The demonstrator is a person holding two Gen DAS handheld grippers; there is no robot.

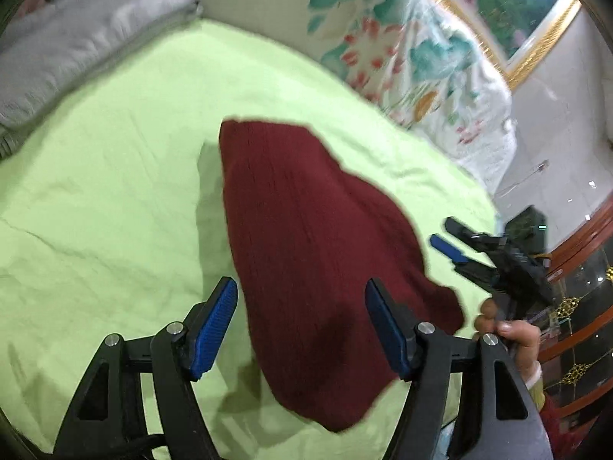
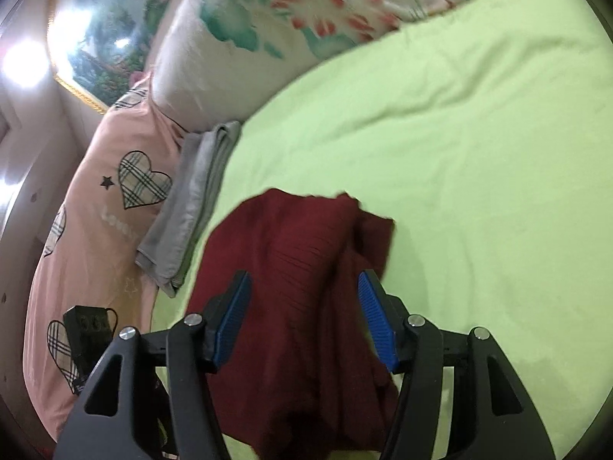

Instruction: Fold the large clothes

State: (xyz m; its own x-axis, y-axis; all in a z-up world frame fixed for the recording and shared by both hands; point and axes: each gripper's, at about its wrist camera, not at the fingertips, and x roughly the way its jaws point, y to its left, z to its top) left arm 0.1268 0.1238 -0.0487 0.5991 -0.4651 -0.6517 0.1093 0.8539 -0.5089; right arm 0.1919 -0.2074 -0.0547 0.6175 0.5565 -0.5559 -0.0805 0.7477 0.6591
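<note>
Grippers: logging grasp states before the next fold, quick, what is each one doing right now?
Left gripper: open, holding nothing, above the dark red garment.
Right gripper: open, holding nothing, also over the garment.

Bed sheet [image 2: 479, 145] – light green, lightly creased. Floral quilt [image 2: 268, 30] bunched along its far edge. Folded grey cloth [image 2: 191, 207] beside a pink pillow [image 2: 95, 199] with plaid hearts. Gold-framed landscape painting [image 1: 509, 11] on the wall – dark wooden cabinet [image 1: 574, 306] nearby.

Green-sheeted bed [image 1: 115, 153], floral quilt [image 1: 421, 57], gold-framed painting [image 1: 517, 7] behind
</note>
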